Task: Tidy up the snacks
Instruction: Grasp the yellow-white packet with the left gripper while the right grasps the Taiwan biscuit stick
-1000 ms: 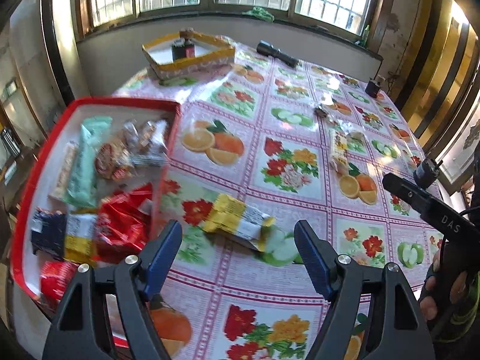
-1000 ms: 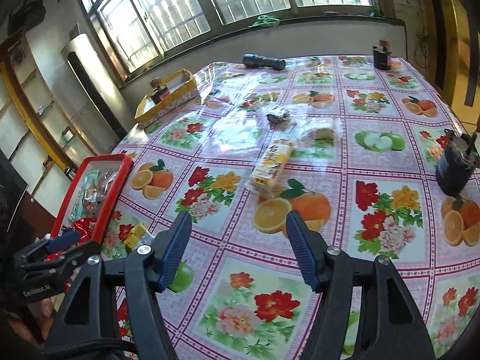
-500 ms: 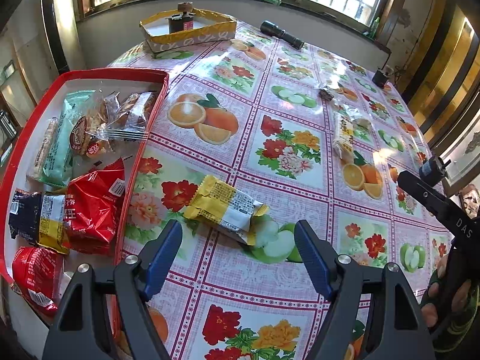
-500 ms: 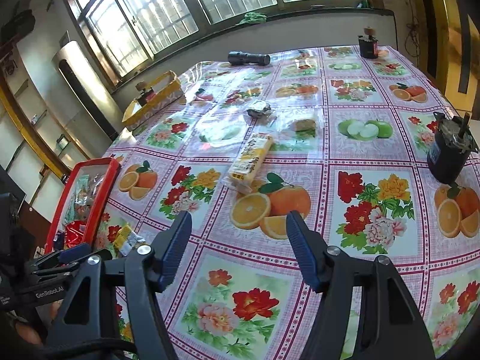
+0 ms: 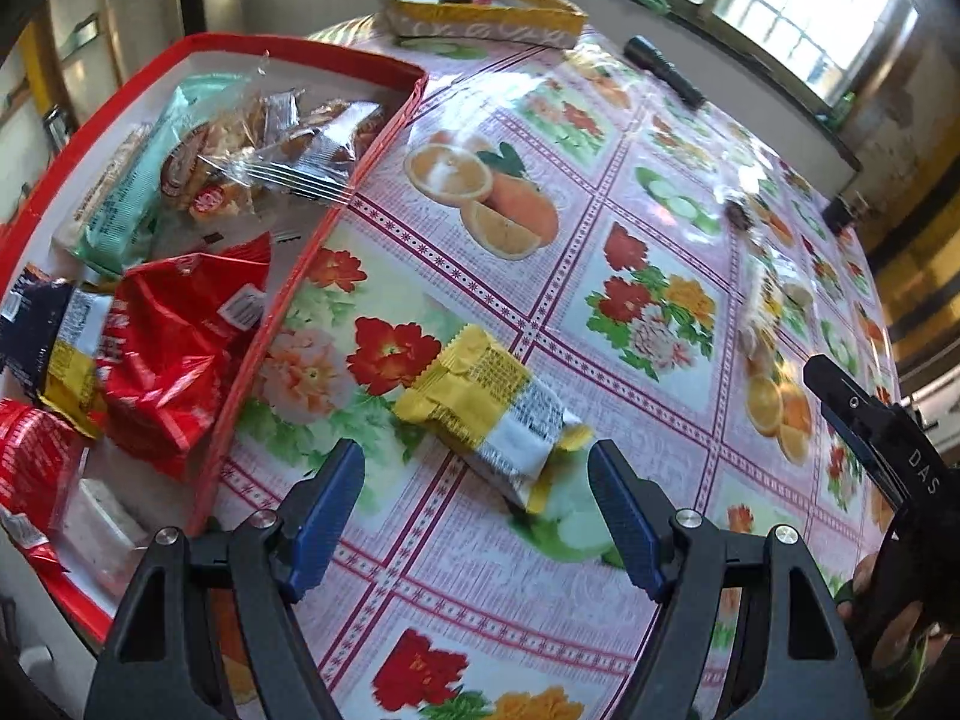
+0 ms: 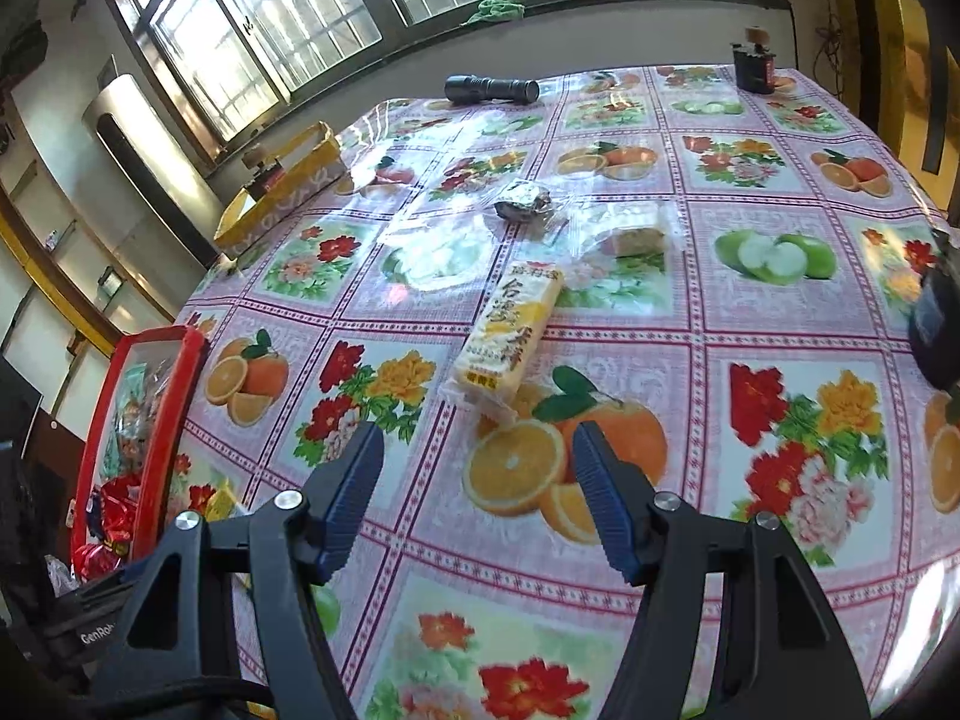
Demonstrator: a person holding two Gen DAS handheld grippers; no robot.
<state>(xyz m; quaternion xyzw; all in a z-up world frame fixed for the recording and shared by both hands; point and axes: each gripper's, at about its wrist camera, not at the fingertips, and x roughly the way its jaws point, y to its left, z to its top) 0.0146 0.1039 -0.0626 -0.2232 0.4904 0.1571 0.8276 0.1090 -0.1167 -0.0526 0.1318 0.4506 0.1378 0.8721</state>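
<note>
On my left, the red tray (image 5: pixel 384 126) holds a heap of packets: red bags (image 5: pixel 174 336), a mint green wrapper (image 5: pixel 129 192) and clear-wrapped biscuits (image 5: pixel 282 144). My left gripper (image 5: pixel 474 504) points down with its jaws apart and nothing between them; the yellow snack packet (image 5: pixel 486 402) lies on the flowered tablecloth (image 5: pixel 600 228) just ahead, beside the tray. My right gripper (image 6: pixel 477 492) is also spread wide and empty, and the pale yellow wafer bar (image 6: pixel 510 330) lies just beyond its tips.

Fruit-and-flower-print table (image 6: pixel 780 324) with red tray (image 5: pixel 312 276), yellow snack packet (image 5: pixel 486 414), pale bar (image 6: pixel 510 330), flashlight (image 6: pixel 491 88).
</note>
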